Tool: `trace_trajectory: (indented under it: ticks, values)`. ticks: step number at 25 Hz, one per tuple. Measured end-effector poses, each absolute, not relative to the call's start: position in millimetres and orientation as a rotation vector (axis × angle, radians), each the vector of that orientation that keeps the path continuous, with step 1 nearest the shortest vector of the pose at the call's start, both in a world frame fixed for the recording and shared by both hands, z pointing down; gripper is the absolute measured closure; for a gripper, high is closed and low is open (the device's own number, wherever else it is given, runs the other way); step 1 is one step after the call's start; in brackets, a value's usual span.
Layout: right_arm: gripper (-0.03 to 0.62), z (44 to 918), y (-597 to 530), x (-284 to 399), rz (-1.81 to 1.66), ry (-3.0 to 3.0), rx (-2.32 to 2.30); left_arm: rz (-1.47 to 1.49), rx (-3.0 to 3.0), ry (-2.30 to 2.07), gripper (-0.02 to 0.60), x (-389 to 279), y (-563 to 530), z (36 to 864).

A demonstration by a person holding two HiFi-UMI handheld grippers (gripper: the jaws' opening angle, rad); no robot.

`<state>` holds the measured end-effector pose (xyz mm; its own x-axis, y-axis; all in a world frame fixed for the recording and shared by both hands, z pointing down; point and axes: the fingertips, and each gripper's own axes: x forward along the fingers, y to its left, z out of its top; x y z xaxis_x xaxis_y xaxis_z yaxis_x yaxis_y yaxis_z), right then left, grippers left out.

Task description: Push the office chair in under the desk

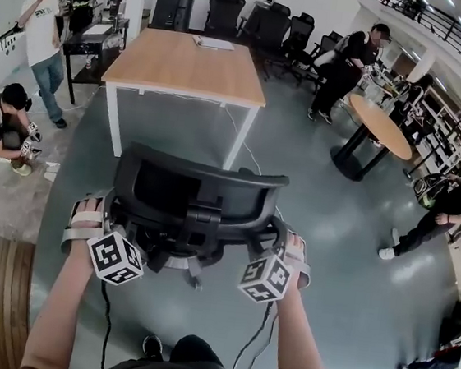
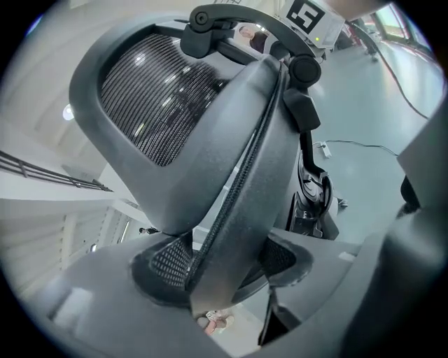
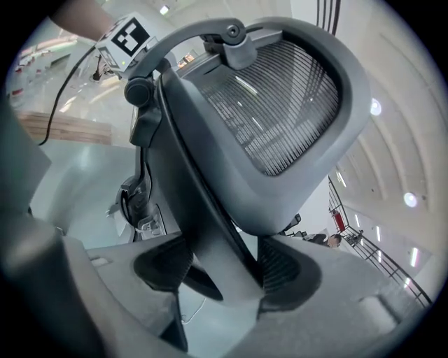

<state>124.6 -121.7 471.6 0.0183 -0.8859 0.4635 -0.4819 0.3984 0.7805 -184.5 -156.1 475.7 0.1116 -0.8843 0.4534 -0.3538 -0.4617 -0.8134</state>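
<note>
The right gripper (image 3: 224, 273) has its jaws closed on the side edge of the office chair (image 3: 203, 154) backrest. The grey frame runs up between the two ribbed pads (image 3: 287, 269). The chair's mesh panel (image 3: 280, 105) fills the upper right. Far off at the left, past the frame's top bar, a marker cube (image 3: 129, 38) shows, with a black cable (image 3: 70, 80) trailing over the grey floor (image 3: 77, 182). A wooden strip (image 3: 70, 131) lies at the left.

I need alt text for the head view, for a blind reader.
The left gripper and right gripper each clamp a side of a black mesh-backed office chair, which faces a light wooden desk with white legs; the chair is not yet under it.
</note>
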Motion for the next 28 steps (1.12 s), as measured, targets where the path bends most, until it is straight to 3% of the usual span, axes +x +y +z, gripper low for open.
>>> trace_trajectory:
  ticks: [28]
  values:
    - [0.319, 467.5, -386.9, 182.1, -0.586, -1.656, 1.182, -1.399, -1.817, 1.36, 0.287, -129.3, -369.9, 473.0]
